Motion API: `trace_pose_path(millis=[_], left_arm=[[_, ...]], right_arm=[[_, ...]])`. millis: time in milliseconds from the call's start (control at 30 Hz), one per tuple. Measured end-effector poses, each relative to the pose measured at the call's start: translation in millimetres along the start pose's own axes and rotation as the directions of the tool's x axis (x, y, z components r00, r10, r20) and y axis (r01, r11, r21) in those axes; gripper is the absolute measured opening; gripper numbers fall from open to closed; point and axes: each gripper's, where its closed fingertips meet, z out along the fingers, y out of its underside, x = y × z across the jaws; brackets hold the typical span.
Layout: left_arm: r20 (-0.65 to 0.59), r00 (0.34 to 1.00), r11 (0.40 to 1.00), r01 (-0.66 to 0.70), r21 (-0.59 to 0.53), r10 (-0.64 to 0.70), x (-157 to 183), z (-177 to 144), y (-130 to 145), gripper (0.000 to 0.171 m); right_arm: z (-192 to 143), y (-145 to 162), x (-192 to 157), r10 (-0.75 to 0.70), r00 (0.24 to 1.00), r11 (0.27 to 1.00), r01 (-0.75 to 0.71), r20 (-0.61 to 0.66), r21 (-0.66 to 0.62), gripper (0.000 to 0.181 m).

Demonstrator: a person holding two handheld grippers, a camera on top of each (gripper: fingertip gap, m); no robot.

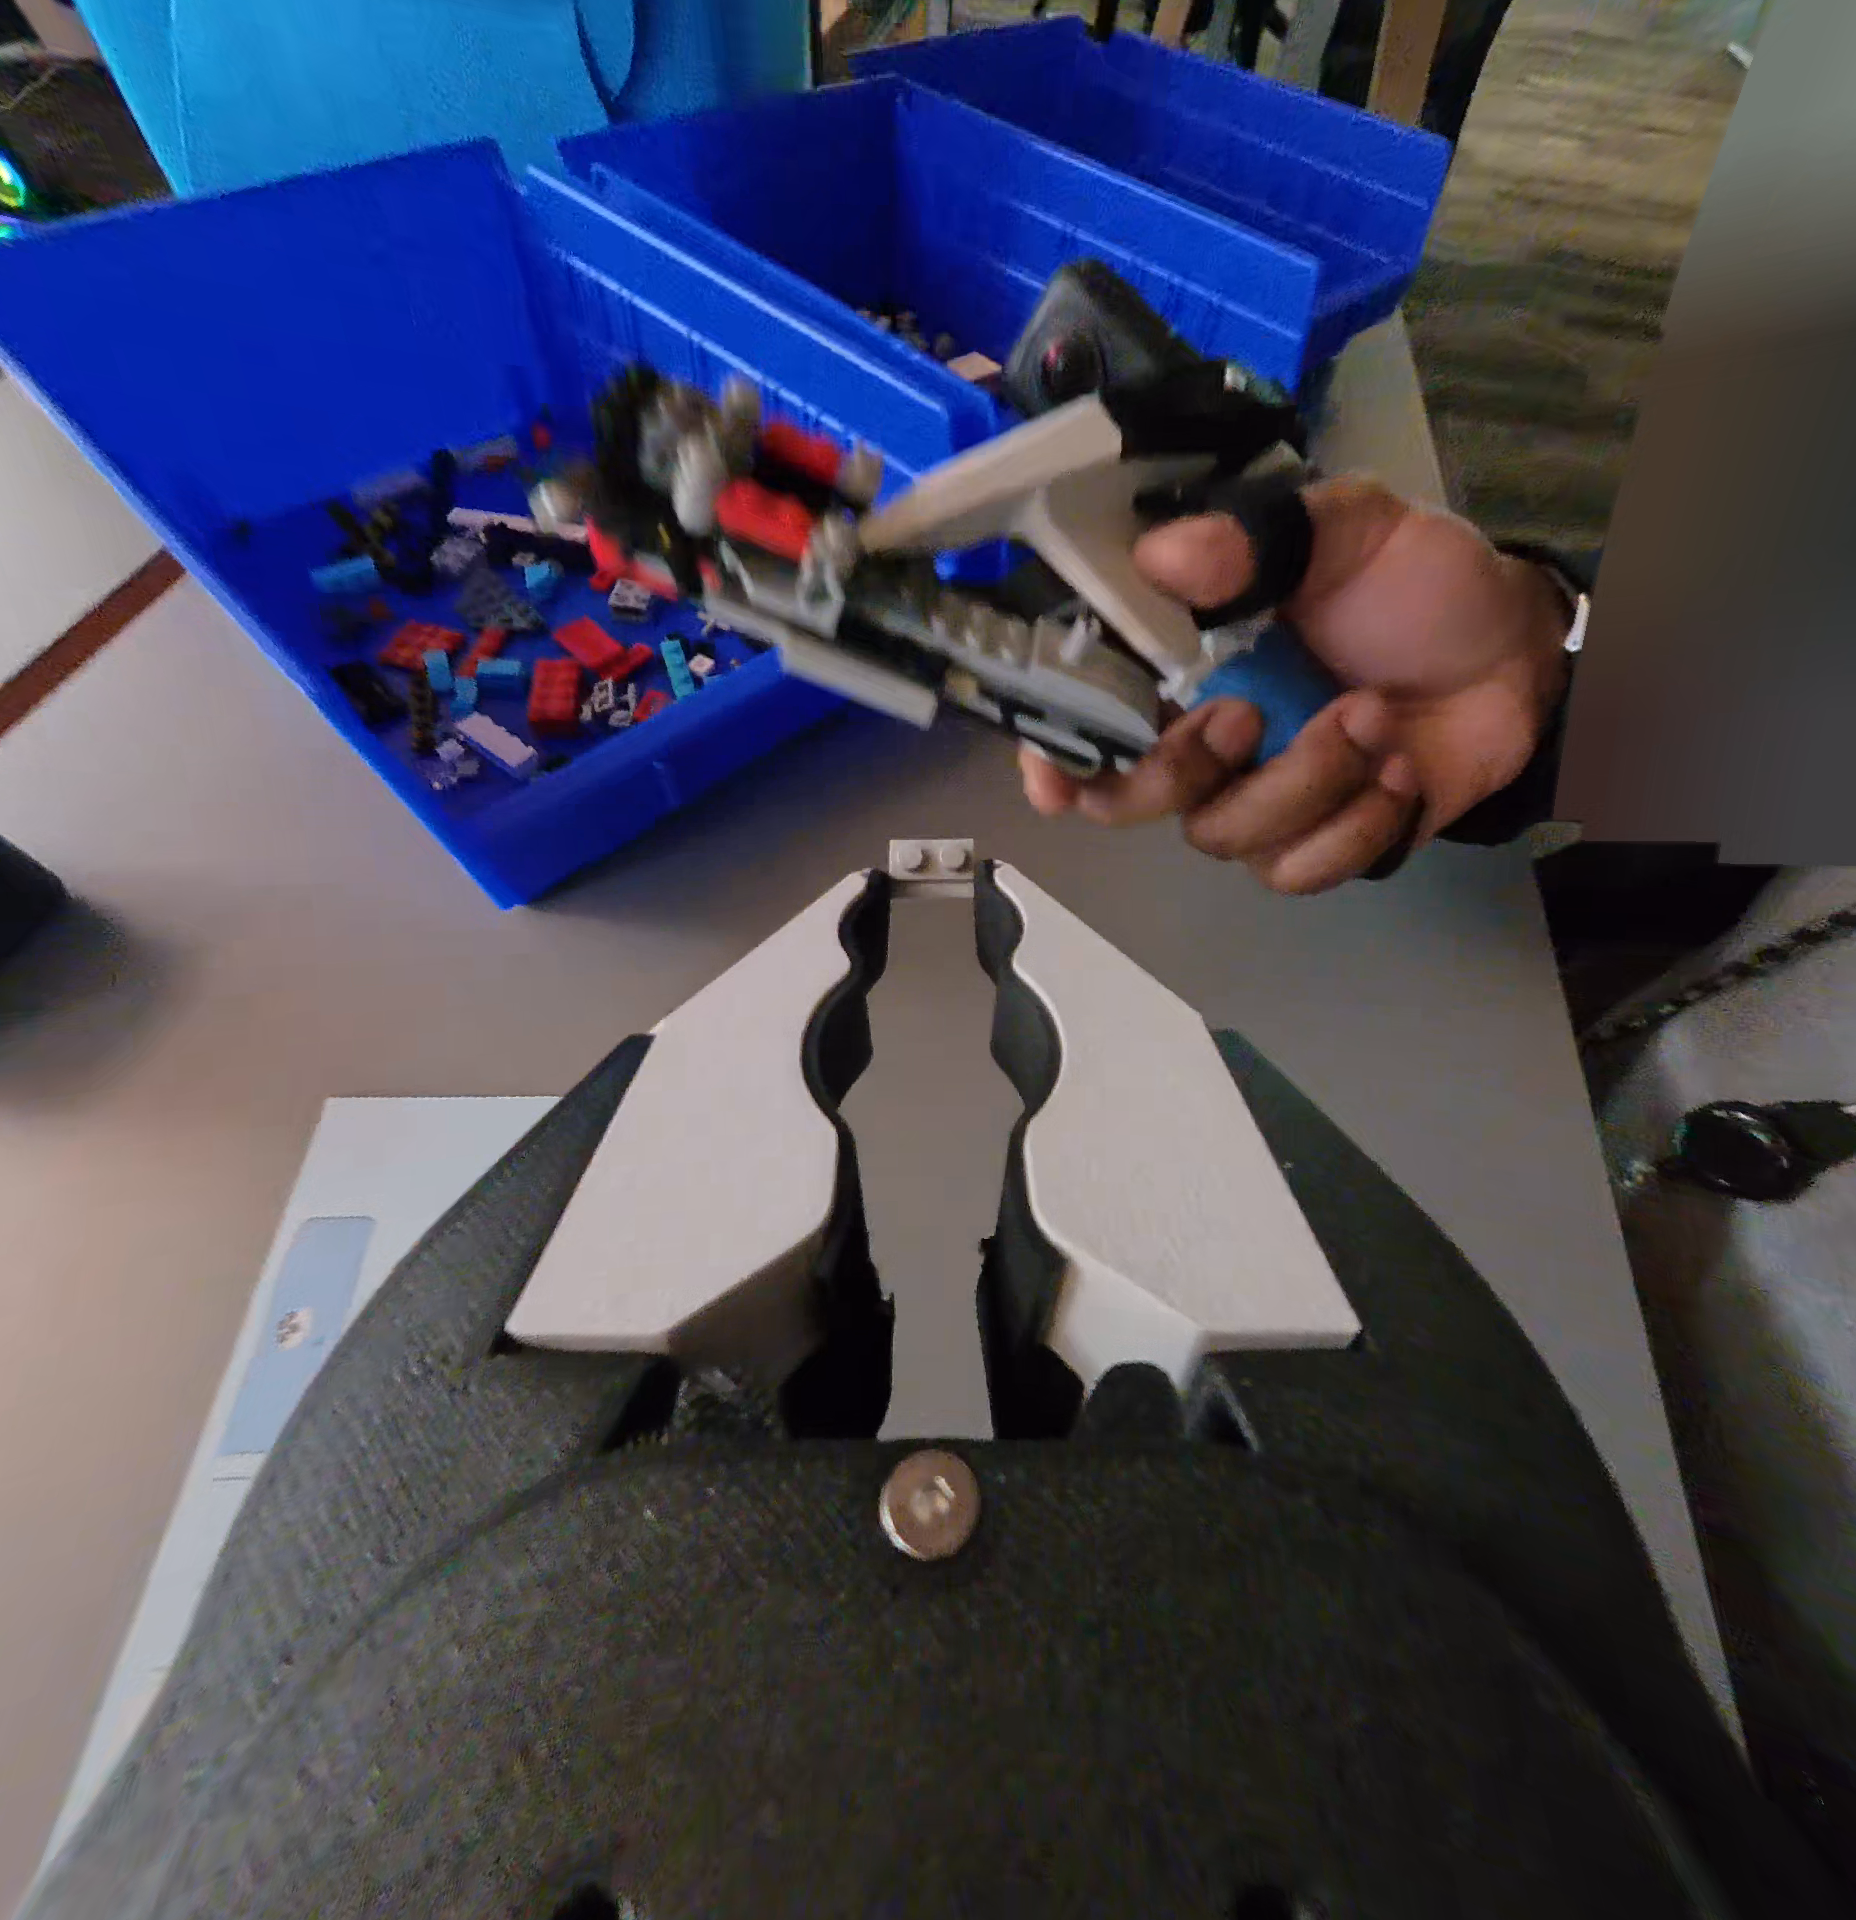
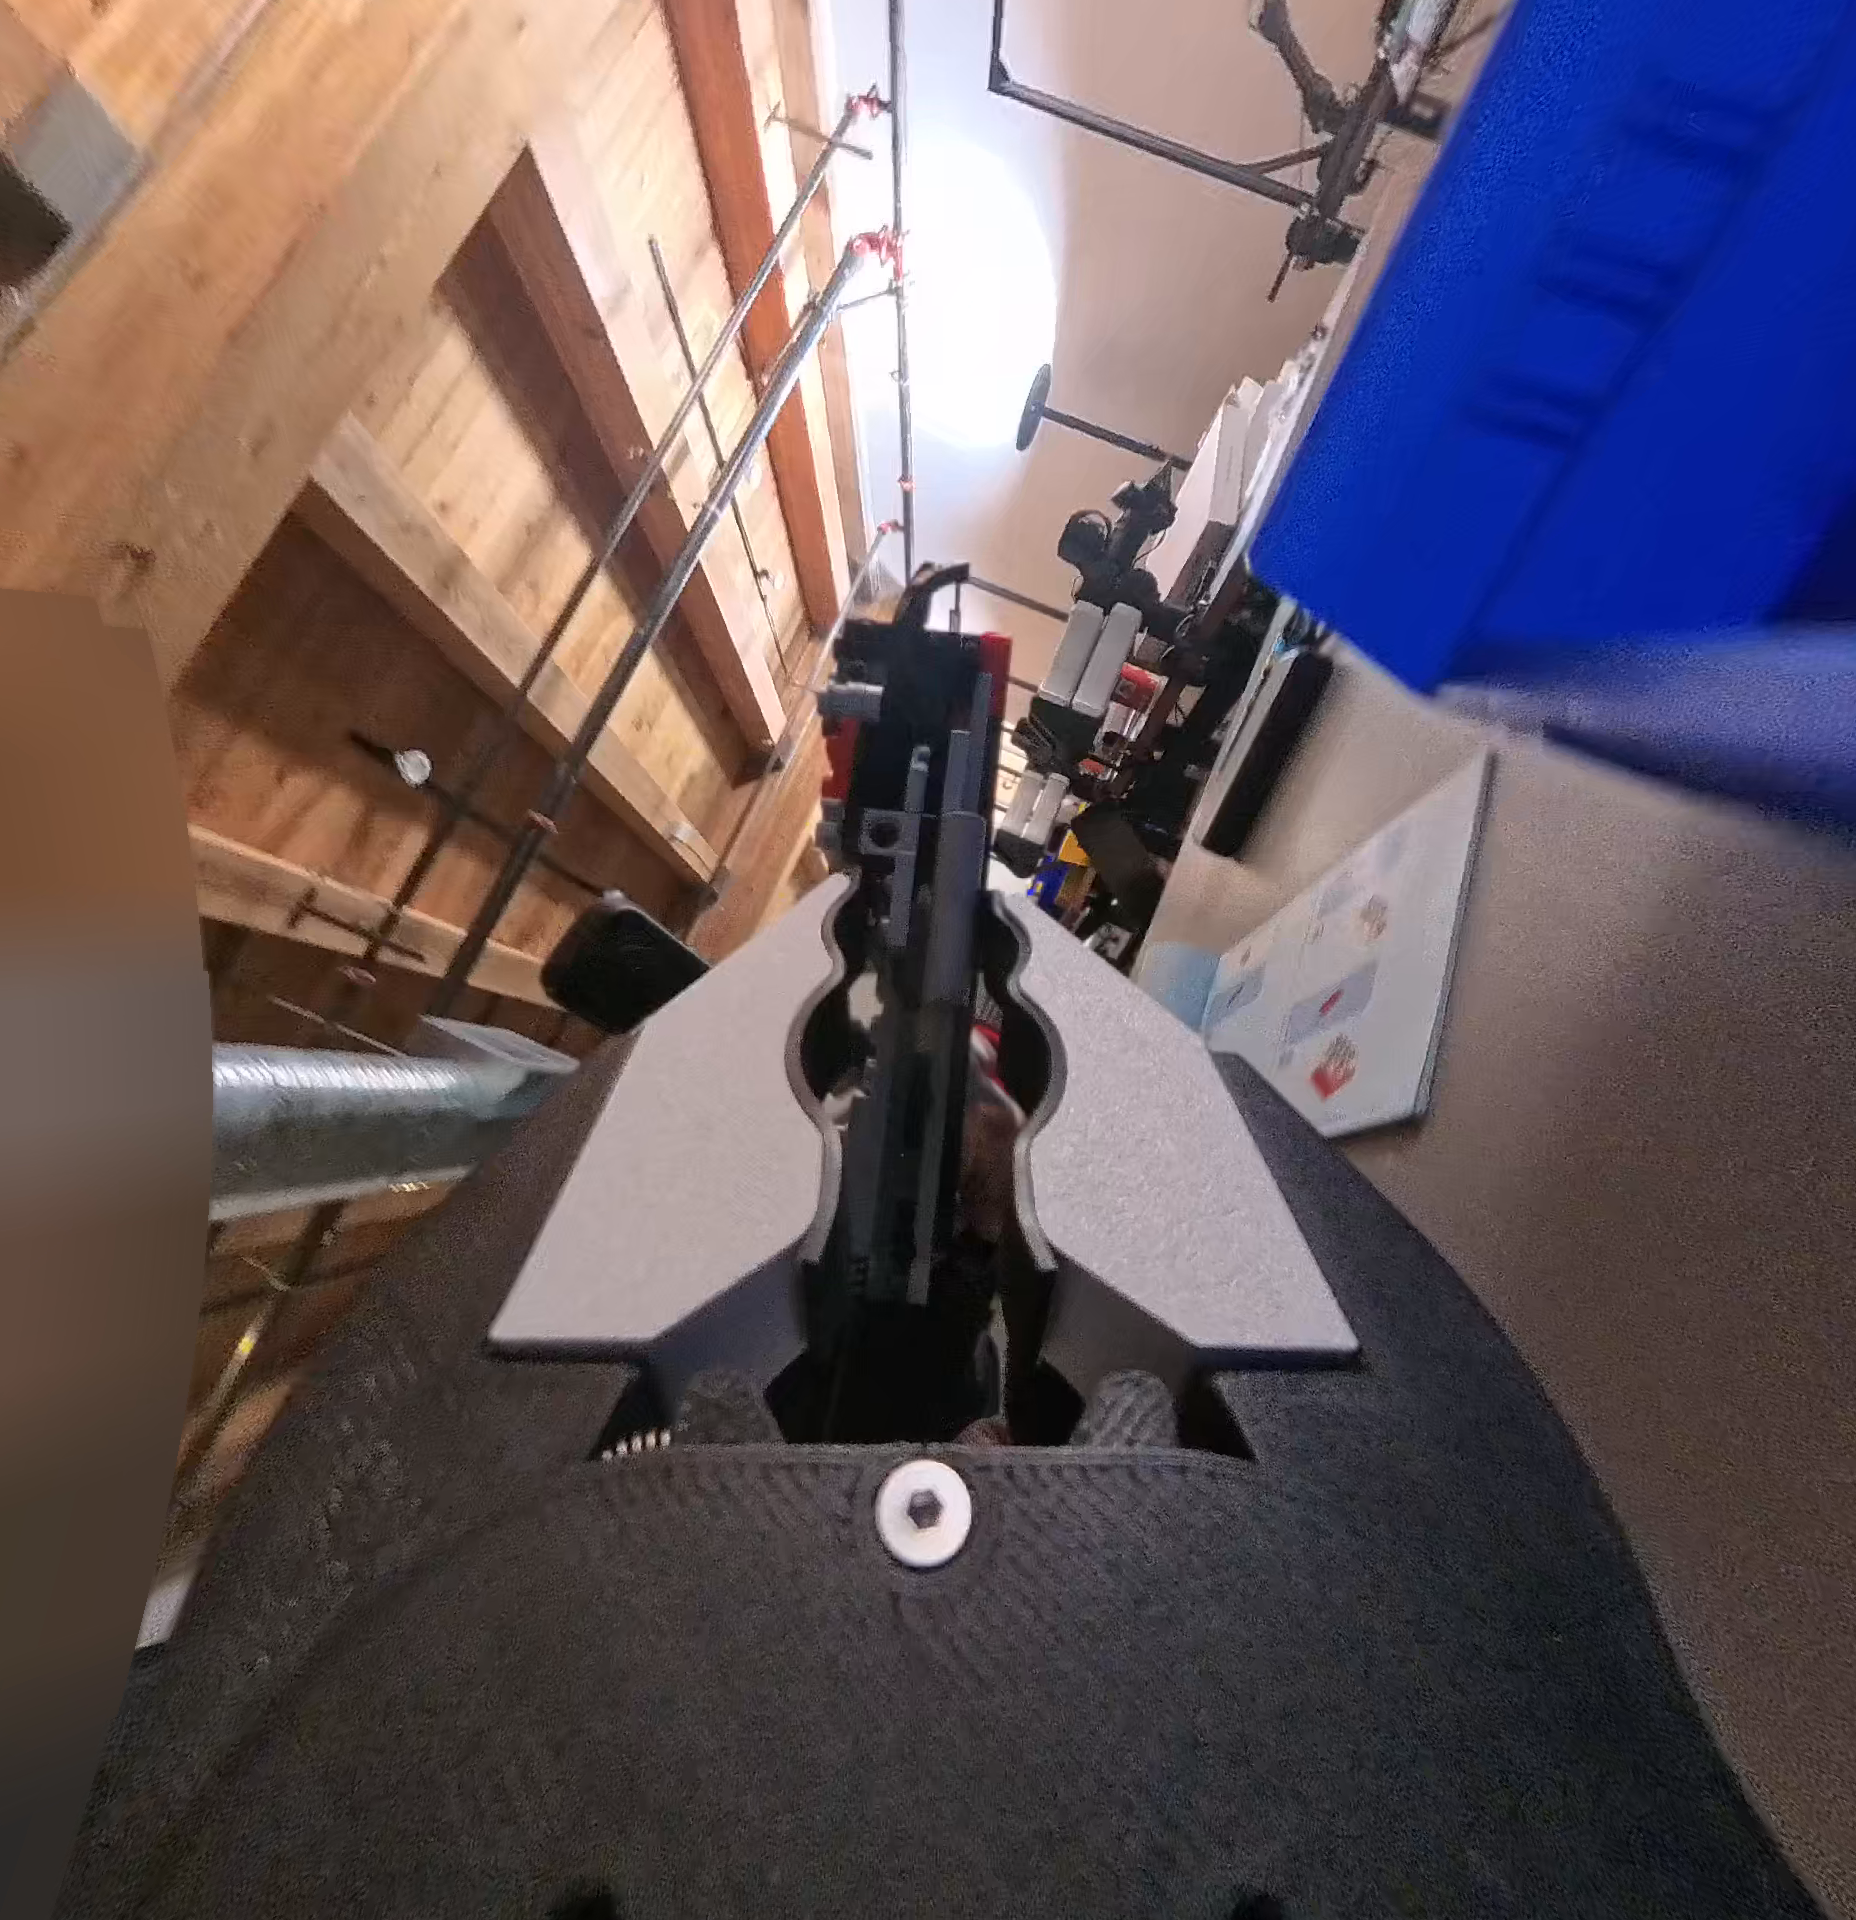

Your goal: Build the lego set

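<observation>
My left gripper (image 1: pixel 932 878) is shut on a small light grey two-stud plate (image 1: pixel 932 860), held at its fingertips above the grey table (image 1: pixel 280 935). In the left wrist view the right gripper (image 1: pixel 1007 582) is farther off, held in a hand (image 1: pixel 1350 686), and grips a partly built grey, black and red lego model (image 1: pixel 799 551) tilted in the air over the bin. In the right wrist view my right gripper (image 2: pixel 919 914) is shut on that model (image 2: pixel 919 790), which sticks out past the fingertips; the view is rolled sideways.
A blue bin (image 1: pixel 311 343) with several loose red, blue, black and grey bricks stands at the back left, with two more blue bins (image 1: pixel 1007 208) behind it. An instruction booklet (image 1: pixel 280 1351) lies under my left gripper; it also shows in the right wrist view (image 2: pixel 1350 956). The gap from one gripper's tips to the other's is roughly 6 cm.
</observation>
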Motion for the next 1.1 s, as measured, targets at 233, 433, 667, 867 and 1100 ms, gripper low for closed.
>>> trace_pose_path(millis=[233, 433, 667, 867, 1100], left_arm=[[-0.074, 0.989, 0.974, -0.136, -0.182, 0.125, 20, 2, -3, 0.016], [-0.164, 0.981, 0.934, -0.154, -0.323, 0.105, 39, 27, 10, 0.016], [-0.169, 0.978, 0.859, -0.191, -0.475, 0.124, 45, 46, 16, 0.016], [-0.18, 0.974, 0.815, -0.216, -0.537, 0.14, 48, 51, 15, 0.016], [-0.193, 0.971, 0.79, -0.227, -0.569, 0.14, 50, 55, 18, 0.016]], right_arm=[[-29, 44, 20, 0.262, 0.96, 0.961, -0.25, -0.096, 0.121, 0.022], [-49, 52, 29, 0.379, 0.921, 0.907, -0.351, -0.092, 0.232, 0.021], [-58, 51, 32, 0.447, 0.893, 0.862, -0.415, -0.052, 0.29, 0.021], [-65, 52, 34, 0.488, 0.873, 0.834, -0.459, -0.02, 0.305, 0.022], [-70, 52, 33, 0.492, 0.871, 0.829, -0.467, -0.004, 0.306, 0.022]])
